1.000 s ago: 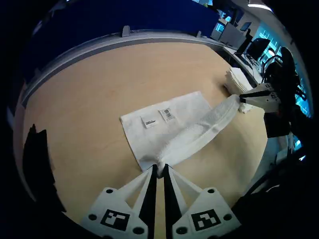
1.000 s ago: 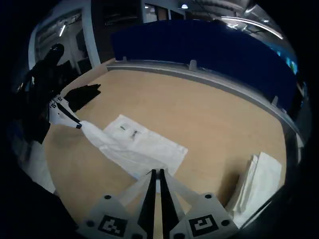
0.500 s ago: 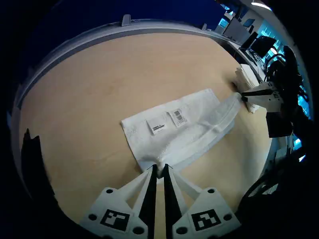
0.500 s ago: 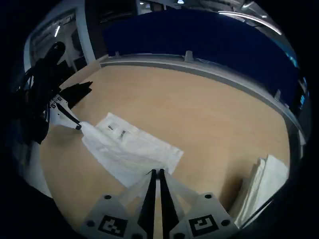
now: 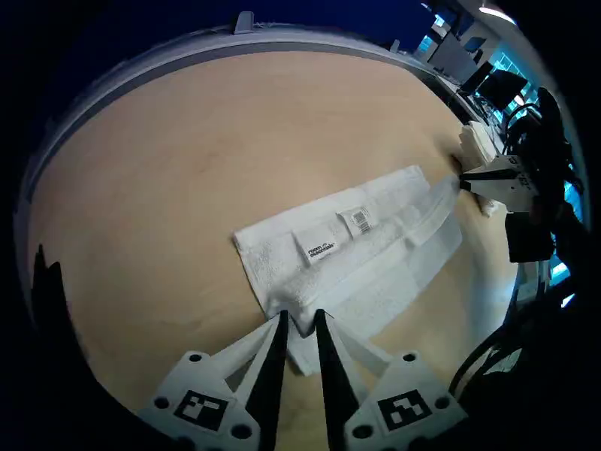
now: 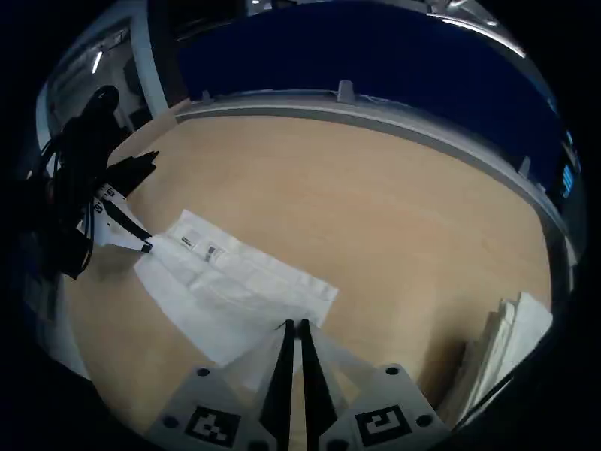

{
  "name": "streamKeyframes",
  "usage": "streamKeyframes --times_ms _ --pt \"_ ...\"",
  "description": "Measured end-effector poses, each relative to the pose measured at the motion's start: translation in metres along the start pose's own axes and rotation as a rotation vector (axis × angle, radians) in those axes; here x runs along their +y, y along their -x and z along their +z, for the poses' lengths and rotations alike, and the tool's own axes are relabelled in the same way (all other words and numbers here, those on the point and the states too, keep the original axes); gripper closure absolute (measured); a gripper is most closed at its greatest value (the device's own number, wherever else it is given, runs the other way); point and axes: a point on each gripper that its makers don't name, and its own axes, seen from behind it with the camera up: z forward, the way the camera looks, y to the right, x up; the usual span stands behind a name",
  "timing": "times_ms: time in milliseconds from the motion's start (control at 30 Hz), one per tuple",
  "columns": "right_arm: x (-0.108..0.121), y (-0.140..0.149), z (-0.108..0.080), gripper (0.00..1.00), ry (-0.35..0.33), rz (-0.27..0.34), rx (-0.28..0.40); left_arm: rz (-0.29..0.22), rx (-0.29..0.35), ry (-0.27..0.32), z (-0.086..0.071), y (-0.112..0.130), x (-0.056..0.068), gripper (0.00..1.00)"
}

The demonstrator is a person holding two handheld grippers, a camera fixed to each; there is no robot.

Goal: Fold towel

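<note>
A white towel [image 5: 353, 248] with two sewn labels lies flat on the wooden table [image 5: 225, 135], its near half doubled over. My left gripper [image 5: 300, 319] is at the towel's near corner, its fingers parted a little, with a fold of cloth lying loosely between them. In the left gripper view the right gripper [image 5: 461, 182] pinches the far corner. In the right gripper view the towel [image 6: 233, 286] spreads ahead, and my right gripper [image 6: 294, 327] is shut on its edge. The left gripper [image 6: 145, 246] sits at the opposite corner.
A stack of folded white towels [image 6: 511, 338] lies at the table's right edge, also seen as a small pile [image 5: 477, 143] behind the right gripper. A blue partition [image 6: 376, 68] runs along the table's far side. A black object [image 6: 131, 169] lies by the left edge.
Both grippers carried the lifted towel edge forward and down, so the cloth now lies flat and doubled. The left gripper's fingers have spread apart.
</note>
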Motion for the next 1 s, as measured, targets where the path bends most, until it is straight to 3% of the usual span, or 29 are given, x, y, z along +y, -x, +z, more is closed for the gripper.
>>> streamKeyframes --times_ms 133,333,567,733,1000 --pt "0.003 0.000 0.006 0.93 0.024 -0.003 0.000 -0.006 0.020 -0.021 0.000 -0.005 -0.009 0.58" --pt "0.004 -0.001 0.009 0.92 0.044 -0.009 0.004 -0.019 0.047 -0.052 -0.001 -0.013 -0.023 0.50" --pt "0.012 -0.006 0.010 0.86 0.088 -0.002 0.022 -0.025 0.080 -0.085 -0.002 -0.025 -0.034 0.33" --pt "0.021 -0.013 0.008 0.60 0.125 0.004 0.046 -0.017 0.104 -0.104 -0.008 -0.032 -0.041 0.13" --pt "0.029 -0.020 0.000 0.11 0.159 -0.011 0.078 -0.007 0.125 -0.121 -0.019 -0.035 -0.047 0.09"
